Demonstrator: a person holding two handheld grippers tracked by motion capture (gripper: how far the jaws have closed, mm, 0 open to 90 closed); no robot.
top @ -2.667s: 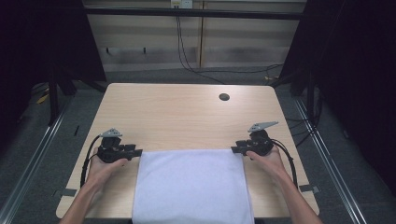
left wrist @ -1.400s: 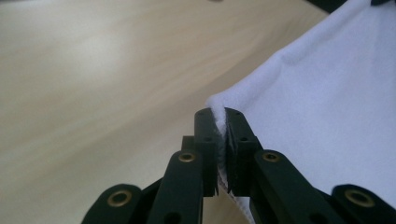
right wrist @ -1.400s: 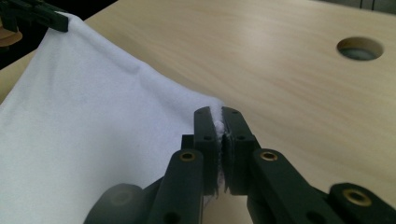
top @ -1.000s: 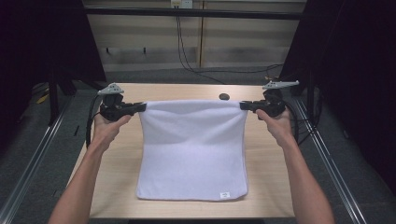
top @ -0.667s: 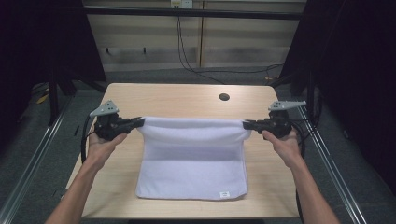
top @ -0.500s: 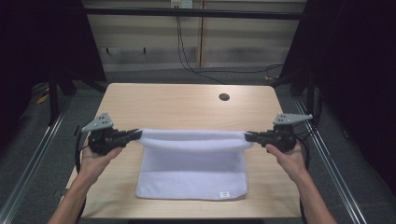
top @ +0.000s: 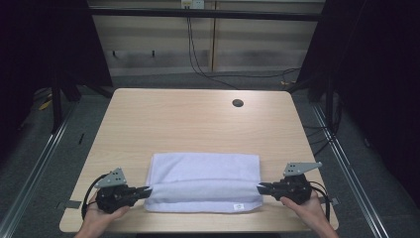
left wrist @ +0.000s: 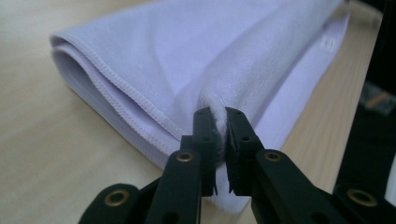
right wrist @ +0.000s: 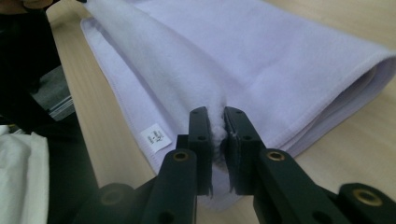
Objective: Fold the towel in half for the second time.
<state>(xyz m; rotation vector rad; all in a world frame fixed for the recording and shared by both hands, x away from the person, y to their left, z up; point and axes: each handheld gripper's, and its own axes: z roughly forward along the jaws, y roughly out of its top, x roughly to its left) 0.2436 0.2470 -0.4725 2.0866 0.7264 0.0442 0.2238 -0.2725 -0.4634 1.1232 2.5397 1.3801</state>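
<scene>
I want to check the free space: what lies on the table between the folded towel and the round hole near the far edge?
Nothing. In the high view the table is bare wood from the towel up to the hole.

Table (top: 163, 119): towel (top: 204, 171) lies folded on its near half, long side running left to right, close to the near edge. Upper layer set back from the near edge of the lower one, which carries a small tag (top: 238, 206) at the near right. Left gripper (top: 147, 190) at the towel's near-left corner; right gripper (top: 261, 188) at its near-right corner. Round hole (top: 237, 103) in the tabletop, far right of centre, well apart from the towel
</scene>
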